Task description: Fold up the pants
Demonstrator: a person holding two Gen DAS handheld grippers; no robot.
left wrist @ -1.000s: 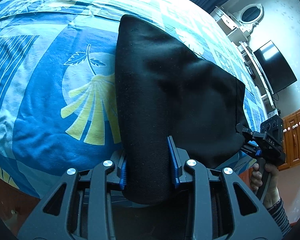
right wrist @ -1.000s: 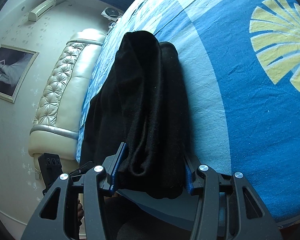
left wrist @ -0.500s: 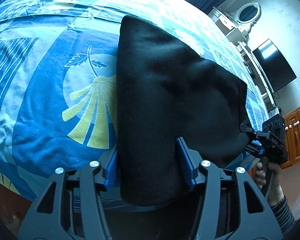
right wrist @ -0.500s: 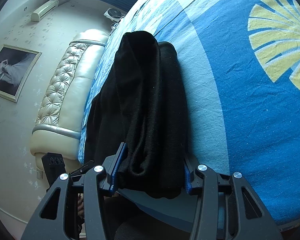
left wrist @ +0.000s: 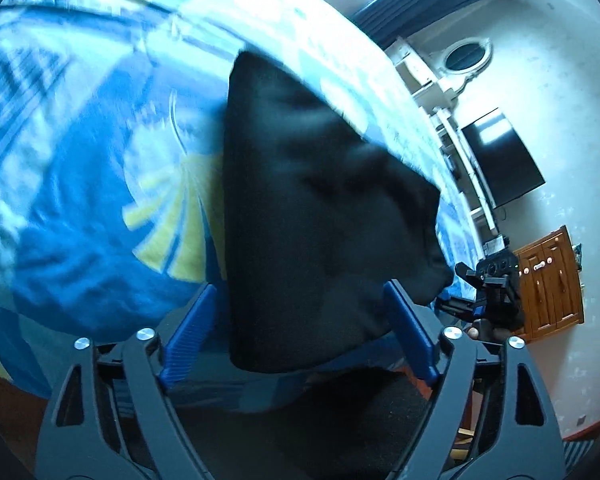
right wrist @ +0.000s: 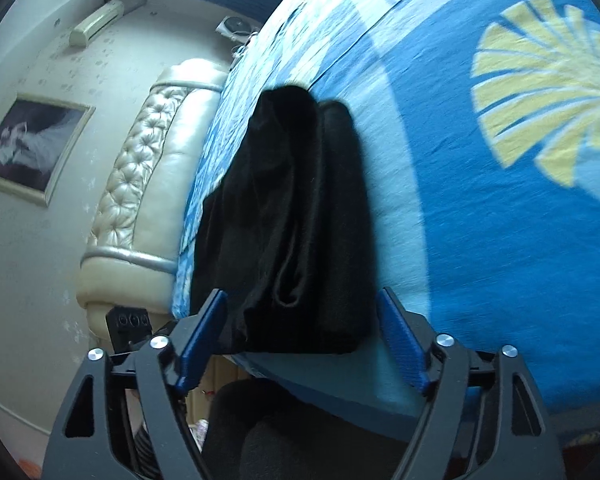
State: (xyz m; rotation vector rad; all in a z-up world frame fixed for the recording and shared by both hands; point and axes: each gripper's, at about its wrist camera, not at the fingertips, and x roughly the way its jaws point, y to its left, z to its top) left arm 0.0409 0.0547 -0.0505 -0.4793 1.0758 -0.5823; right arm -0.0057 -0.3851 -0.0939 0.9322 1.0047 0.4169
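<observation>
- Pants (left wrist: 320,216): black, folded, lying at the bed's (left wrist: 80,200) near edge; left view blurred.
- Left tongs (left wrist: 300,332): spread wide, gripping nothing.
- Right tongs (right wrist: 302,334): spread wide, fabric (right wrist: 300,220) between, ungripped.

The left claw (left wrist: 300,332) stands spread wide, its blue pads (left wrist: 188,336) at roughly 7 and 5 o'clock of its own view, parted from each other. The right claw (right wrist: 300,336) is likewise spread, pads (right wrist: 402,344) set far apart. In the left view the right claw (left wrist: 488,292) shows at 4 o'clock, gripped by a hand (left wrist: 480,330).
</observation>
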